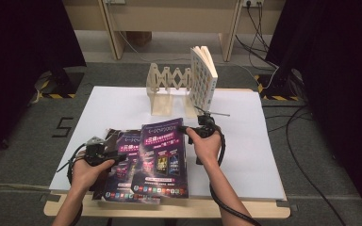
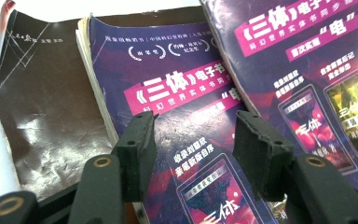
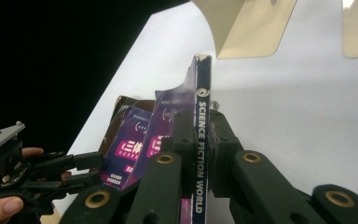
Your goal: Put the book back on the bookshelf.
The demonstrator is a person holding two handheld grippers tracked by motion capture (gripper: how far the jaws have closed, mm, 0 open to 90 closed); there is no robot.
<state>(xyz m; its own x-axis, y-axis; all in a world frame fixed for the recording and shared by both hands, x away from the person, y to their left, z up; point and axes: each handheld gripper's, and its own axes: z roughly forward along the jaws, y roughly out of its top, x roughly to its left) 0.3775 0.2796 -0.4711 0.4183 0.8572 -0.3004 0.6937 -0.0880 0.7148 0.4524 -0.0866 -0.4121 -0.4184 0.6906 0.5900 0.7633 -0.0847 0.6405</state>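
Your right gripper is clamped on the spine of the top magazine, the one whose spine reads "SCIENCE FICTION WORLD" in the right gripper view, w/ both black pads pressed flat against it on either side. In the high view that purple-covered mag is tilted up along its right edge, its left edge resting on the stack below, near the front middle of the white table sheet.

Your left gripper hovers over the second magazine, jaws apart (nothing between the pads but the cover underneath); no contact that can be made out. That second mag has the same purple cover w/ a pink title band and lies flat, partly under the lifted one. Beneath it, at the left, a dark brown book w/ a creased cover pokes out.

Farther back on the sheet stands a wooden accordion book rack, and a white patterned book stands upright at the rack's right end, leaning slightly. Your left hand sits at the front left of the stack, well apart from the rack; your right hand is just beside the lifted mag's right edge.
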